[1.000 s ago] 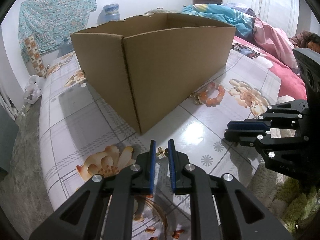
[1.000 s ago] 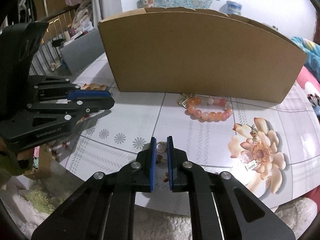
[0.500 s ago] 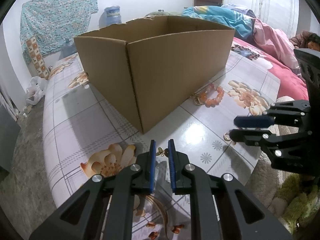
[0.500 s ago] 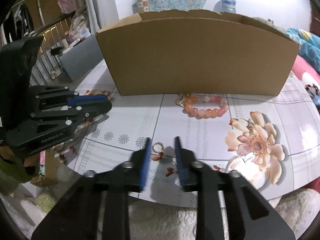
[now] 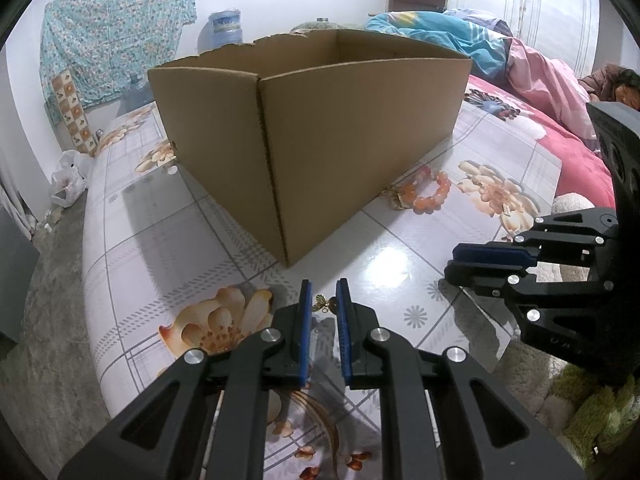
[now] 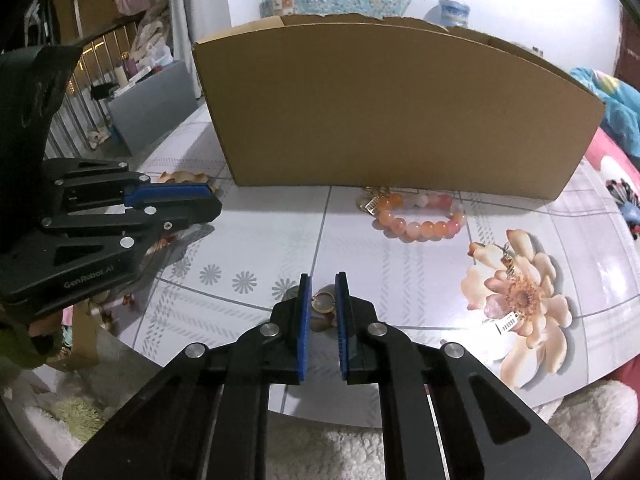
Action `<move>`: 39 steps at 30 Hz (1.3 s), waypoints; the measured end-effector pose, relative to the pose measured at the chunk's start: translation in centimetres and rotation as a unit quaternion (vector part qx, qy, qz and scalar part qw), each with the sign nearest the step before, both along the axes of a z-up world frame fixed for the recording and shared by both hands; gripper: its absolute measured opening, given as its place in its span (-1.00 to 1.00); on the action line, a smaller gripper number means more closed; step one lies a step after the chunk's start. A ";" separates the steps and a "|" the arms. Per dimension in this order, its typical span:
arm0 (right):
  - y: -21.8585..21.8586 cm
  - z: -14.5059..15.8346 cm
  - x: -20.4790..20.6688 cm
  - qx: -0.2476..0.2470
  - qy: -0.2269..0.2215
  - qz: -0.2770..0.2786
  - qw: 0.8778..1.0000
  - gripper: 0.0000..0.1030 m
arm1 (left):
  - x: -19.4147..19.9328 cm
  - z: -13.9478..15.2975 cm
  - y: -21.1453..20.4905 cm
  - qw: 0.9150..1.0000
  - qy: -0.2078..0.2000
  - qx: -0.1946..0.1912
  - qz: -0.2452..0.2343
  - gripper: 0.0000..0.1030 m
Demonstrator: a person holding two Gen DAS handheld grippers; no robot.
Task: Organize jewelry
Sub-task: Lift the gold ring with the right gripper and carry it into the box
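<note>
Glossy floral-tiled table (image 5: 168, 240), cardboard box (image 5: 320, 128) centre frame, bed (image 5: 560, 120) upper right, left gripper (image 5: 323, 304) pinching small gold charm (image 5: 321, 301), right gripper (image 6: 323, 300) closing around gold ring (image 6: 323, 303).

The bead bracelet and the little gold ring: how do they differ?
The bead bracelet is a big loop of orange-pink beads; the gold ring is small, plain metal. The bracelet lies free beside the cardboard box; the ring sits between the closing right gripper pads. Both are round loops.

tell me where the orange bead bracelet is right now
In the right wrist view the orange bead bracelet lies on the floral tablecloth, just in front of the cardboard box, beyond the right gripper.
</note>
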State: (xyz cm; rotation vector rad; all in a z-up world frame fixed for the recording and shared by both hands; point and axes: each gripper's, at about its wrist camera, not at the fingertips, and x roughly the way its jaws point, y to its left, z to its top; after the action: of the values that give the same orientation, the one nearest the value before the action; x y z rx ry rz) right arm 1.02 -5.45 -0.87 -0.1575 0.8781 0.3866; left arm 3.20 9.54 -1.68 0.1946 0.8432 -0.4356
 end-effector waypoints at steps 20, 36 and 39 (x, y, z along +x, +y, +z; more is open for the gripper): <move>-1.0 1.6 -0.7 0.009 -0.031 0.002 0.999 -0.83 | -1.3 1.8 -0.3 1.000 -0.027 0.003 -0.010 -0.78; -4.9 11.6 4.6 0.064 -0.116 0.027 0.991 -0.83 | 2.5 12.5 -2.0 0.989 -0.118 -0.044 -0.074 -0.78; -5.3 12.6 9.6 0.086 -0.075 0.035 0.993 -0.83 | 6.9 12.9 -3.1 0.993 -0.083 -0.036 -0.077 -0.78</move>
State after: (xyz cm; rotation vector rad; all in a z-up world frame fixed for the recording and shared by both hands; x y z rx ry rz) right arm 10.64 -10.76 11.75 -0.0561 0.6891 0.5071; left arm 10.13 6.42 11.18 0.2279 0.6501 -0.5861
